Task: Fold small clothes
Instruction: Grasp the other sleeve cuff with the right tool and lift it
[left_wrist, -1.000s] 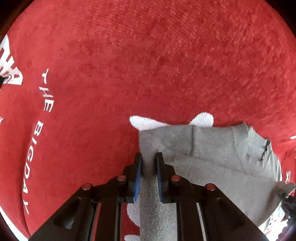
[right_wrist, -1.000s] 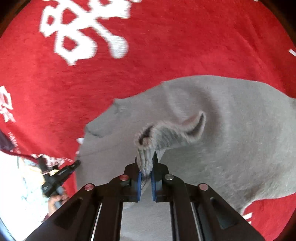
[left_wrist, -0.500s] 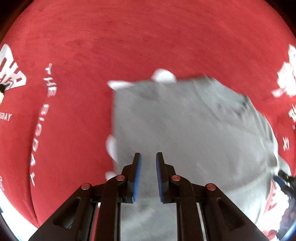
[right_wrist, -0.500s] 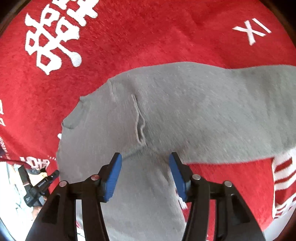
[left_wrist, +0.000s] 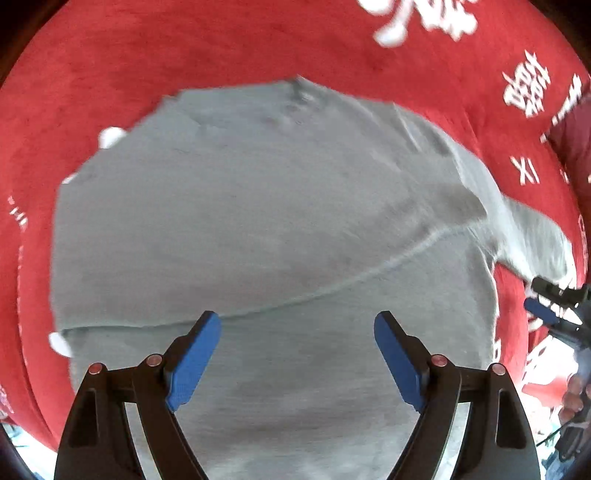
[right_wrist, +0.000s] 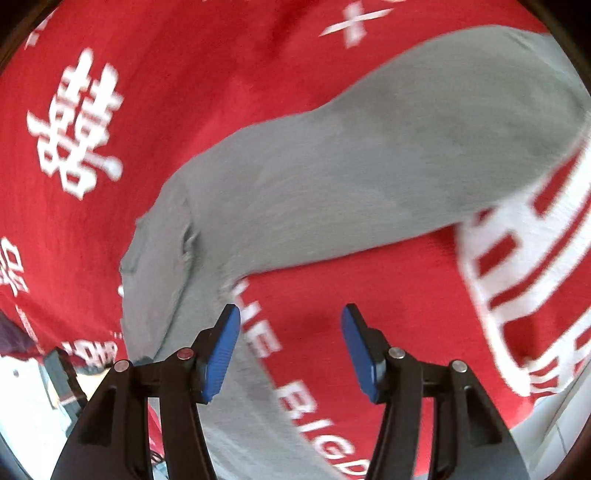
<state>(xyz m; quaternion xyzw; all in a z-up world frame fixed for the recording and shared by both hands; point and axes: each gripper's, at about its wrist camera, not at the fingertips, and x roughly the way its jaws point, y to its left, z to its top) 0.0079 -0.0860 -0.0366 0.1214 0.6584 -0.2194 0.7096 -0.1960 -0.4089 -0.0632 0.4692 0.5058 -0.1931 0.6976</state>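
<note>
jaws: both opening, nothing between – left gripper (left_wrist: 297, 347), right gripper (right_wrist: 290, 334) | grey garment (left_wrist: 258, 221) | red cloth (right_wrist: 369, 295) – "the big"

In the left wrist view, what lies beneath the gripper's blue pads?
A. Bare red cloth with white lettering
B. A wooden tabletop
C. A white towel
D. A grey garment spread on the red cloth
D: the grey garment fills the view under the left gripper, with the red cloth showing around it.

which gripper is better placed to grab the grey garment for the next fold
Left, probably. The left gripper hangs over the grey garment, jaws opening with cloth right beneath them. The right gripper has jaws opening mostly over the red cloth, at the garment's edge.
</note>
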